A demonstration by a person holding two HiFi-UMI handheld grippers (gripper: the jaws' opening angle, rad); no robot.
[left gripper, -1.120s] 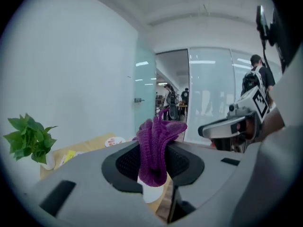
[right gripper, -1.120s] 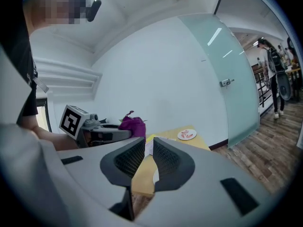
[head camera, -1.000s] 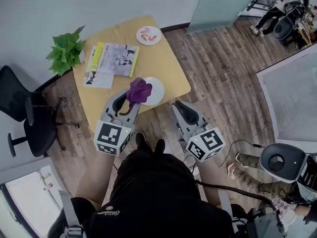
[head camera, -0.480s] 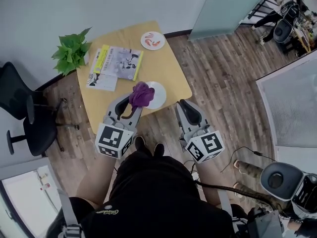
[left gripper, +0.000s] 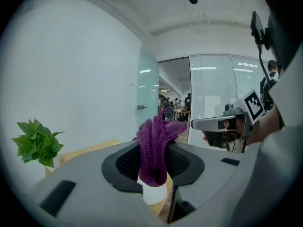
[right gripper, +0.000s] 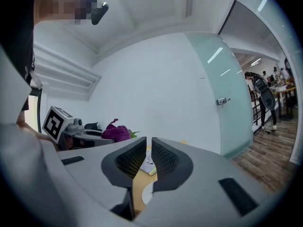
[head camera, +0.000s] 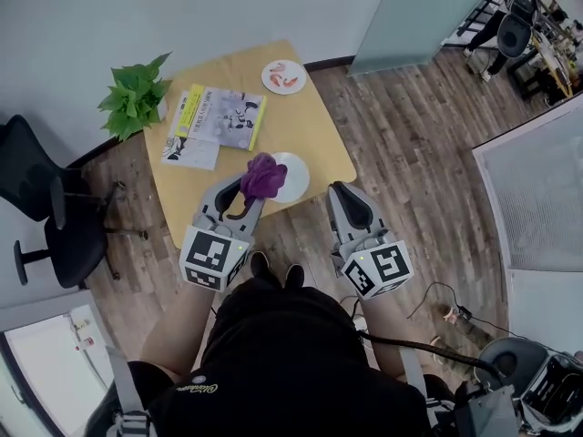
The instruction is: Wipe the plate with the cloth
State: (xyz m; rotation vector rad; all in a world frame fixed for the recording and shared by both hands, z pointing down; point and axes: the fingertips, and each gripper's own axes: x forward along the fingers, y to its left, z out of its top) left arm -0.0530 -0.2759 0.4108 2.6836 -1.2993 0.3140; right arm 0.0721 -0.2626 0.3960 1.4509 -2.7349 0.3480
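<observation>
Starting at the left of the head view, a black swivel office chair [head camera: 44, 215] stands on the wood-plank floor [head camera: 410, 144] beside a light wooden square table [head camera: 314, 139]. A green leafy potted plant [head camera: 135, 96] sits at the table's far left corner, and an illustrated magazine with a yellow spine [head camera: 219, 115] lies just beside it, overlapping a white printed sheet [head camera: 187, 150]. The left gripper [head camera: 244, 189] reaches over the near table edge. Its jaws are clenched on a purple terry cloth [head camera: 262, 175], which is bunched between the pads and sticks out beyond them. The cloth hangs over the left part of a plain white round plate [head camera: 293, 177], which rests on the table near the front edge. Contact between cloth and plate cannot be determined. A smaller white plate with red-orange marks [head camera: 283, 76] sits at the far edge, well apart from the first. The right gripper [head camera: 347, 195] is held off the table, over the floor just right of the near corner. Its jaws are drawn together to a narrow slit and grasp nothing. A frosted glass door [head camera: 410, 12] stands at the upper right.
</observation>
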